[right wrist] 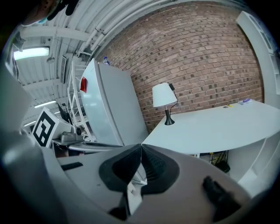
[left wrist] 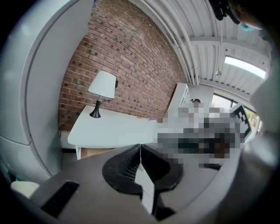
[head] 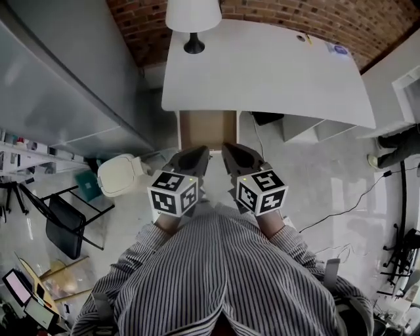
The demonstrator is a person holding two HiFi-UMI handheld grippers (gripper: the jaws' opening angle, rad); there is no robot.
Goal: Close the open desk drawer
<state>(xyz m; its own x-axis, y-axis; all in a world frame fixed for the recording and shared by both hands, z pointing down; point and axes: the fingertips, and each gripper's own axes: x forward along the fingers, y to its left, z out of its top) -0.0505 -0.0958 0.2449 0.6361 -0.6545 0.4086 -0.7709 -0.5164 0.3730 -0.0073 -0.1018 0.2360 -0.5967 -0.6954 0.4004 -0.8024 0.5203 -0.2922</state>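
While the desk drawer [head: 207, 129] stands pulled out: it juts toward the person from the near edge of the white surface [head: 262, 72], and its wooden inside looks bare.
Step in hand: the approach. Neither claw seems to touch the drawer, so the closing push looks not yet begun.
Doing it well: set both clenched claws flat against the drawer's front, one toward each corner. Push straight in toward the brick wall with even pressure so the drawer does not skew on its runners. Ease off as the front comes flush.
Left claw [head: 197, 154]: clenched, jaws pressed together with nothing between them. It hangs near the drawer's front end, toward its left corner.
Right claw [head: 233, 152]: likewise clenched and empty. It hangs near the drawer's front end, toward its right corner.
Marker cubes: one on each gripper, on the person's side of the drawer, close above the striped sleeves.
Lamp [head: 193, 20]: upright on the surface beyond the drawer, near the wall. A hard slam could rock it.
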